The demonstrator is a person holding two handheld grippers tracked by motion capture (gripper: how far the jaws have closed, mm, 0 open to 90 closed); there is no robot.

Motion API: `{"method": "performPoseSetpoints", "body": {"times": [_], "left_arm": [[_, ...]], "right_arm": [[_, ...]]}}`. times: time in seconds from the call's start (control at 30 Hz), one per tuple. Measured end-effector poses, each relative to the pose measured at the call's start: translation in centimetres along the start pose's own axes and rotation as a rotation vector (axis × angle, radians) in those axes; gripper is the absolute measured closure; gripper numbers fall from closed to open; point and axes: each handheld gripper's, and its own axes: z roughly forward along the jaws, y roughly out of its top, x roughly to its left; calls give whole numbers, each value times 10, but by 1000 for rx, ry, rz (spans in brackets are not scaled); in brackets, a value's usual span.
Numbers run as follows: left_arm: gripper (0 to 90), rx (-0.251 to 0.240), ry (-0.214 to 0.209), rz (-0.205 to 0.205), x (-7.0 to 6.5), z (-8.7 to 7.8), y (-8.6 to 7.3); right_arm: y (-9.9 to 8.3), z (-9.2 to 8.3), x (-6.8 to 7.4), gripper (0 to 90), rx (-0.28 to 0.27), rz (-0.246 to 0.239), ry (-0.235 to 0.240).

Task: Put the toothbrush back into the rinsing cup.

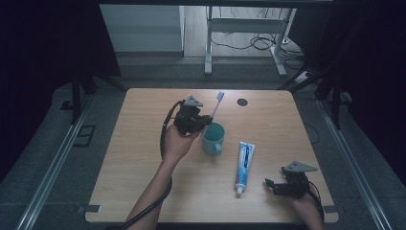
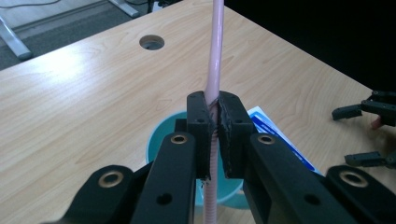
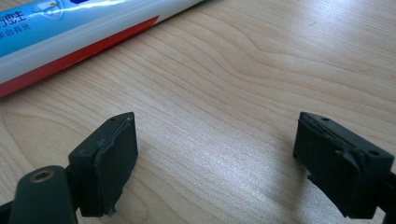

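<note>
Your left gripper (image 1: 207, 120) sits just left of centre in the high view, above the tabletop (image 1: 143, 143), and its jaws are clamped on the pink toothbrush (image 1: 216, 104). In the left gripper view the two pads pinch the toothbrush handle (image 2: 215, 70) between them; the handle runs straight up to the top edge of the frame and down past the pads, over the mouth of the teal cup (image 2: 161, 135). In the high view the brush slants up and to the right from the jaws, its bristled head uppermost, near the dark round hole (image 1: 242, 102) in the tabletop. The cup (image 1: 213, 139) stands upright at the centre of the frame, just below and right of your left gripper, with its handle toward the lower right.

The toothpaste tube (image 1: 244, 166) lies flat on the wood right of the cup and apart from it, its white cap pointing to the bottom of the frame.

Your right gripper (image 1: 273, 186) rests low at the lower right of the high view, beside the tube's cap end but not touching it. Its jaws stand wide with nothing between them: in the right gripper view, bare wood shows between the pads (image 3: 112, 158), and the tube (image 3: 70, 32) crosses the upper left corner.
</note>
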Motion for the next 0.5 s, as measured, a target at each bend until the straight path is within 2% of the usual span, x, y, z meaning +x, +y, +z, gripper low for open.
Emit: {"method": "performPoseSetpoints", "body": {"times": [0.5], "left_arm": [[842, -36, 35, -1, 1, 13, 10]], "right_arm": [[0, 0, 0, 133, 1, -2, 2]]}}
